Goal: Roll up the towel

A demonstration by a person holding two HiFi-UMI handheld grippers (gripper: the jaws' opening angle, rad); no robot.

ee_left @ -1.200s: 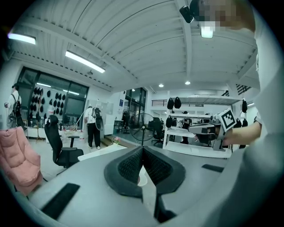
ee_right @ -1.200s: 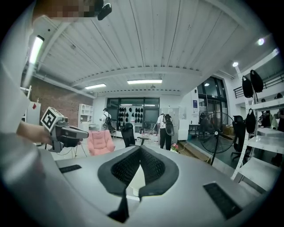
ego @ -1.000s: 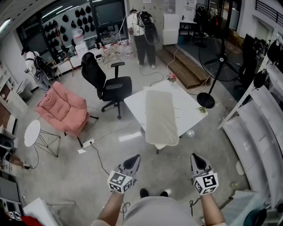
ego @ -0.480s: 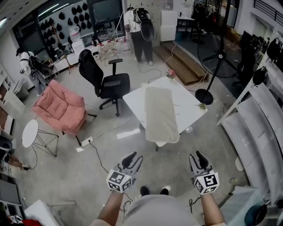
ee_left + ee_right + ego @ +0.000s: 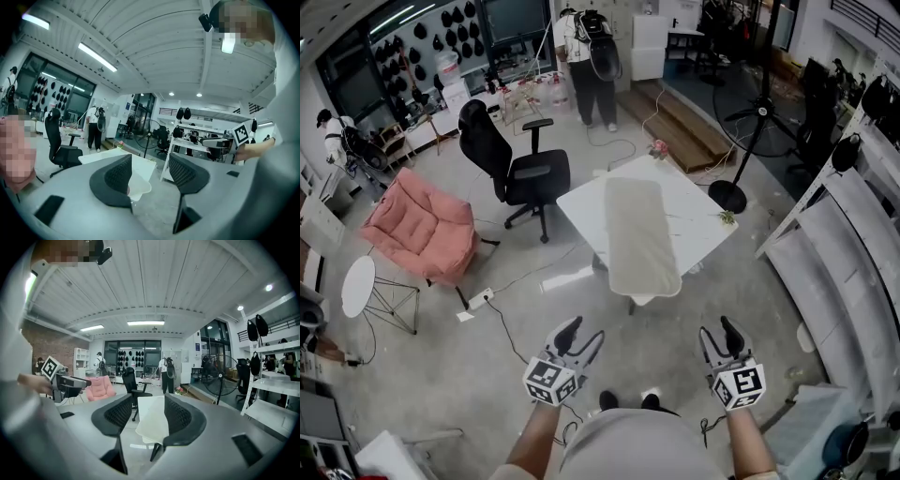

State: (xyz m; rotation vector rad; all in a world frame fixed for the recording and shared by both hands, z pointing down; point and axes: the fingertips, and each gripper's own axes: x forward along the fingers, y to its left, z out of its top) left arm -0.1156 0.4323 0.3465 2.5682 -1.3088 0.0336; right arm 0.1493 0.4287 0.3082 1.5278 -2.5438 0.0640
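Observation:
A long pale beige towel [image 5: 642, 234] lies flat along a white square table [image 5: 698, 217], its near end hanging over the table's front edge. I stand on the floor a few steps short of it. My left gripper [image 5: 583, 335] and right gripper [image 5: 718, 332] are held out level in front of me, well apart from the table. The jaws of both have just been opening, and both stand open with nothing between them. The left gripper [image 5: 150, 161] looks past its jaws at the towel's hanging end [image 5: 139, 185]. The right gripper [image 5: 147, 401] frames the towel [image 5: 152, 420] far ahead.
A black office chair [image 5: 520, 169] stands left of the table, and a pink armchair [image 5: 422, 225] and small round side table [image 5: 356, 281] lie further left. A standing fan [image 5: 759, 122] is behind the table, white shelves [image 5: 834, 272] run along the right, and a person [image 5: 586, 56] stands at the back.
Both grippers' jaws went from shut to wide open. The left gripper shifted slightly, and the table sits a little higher in the head view.

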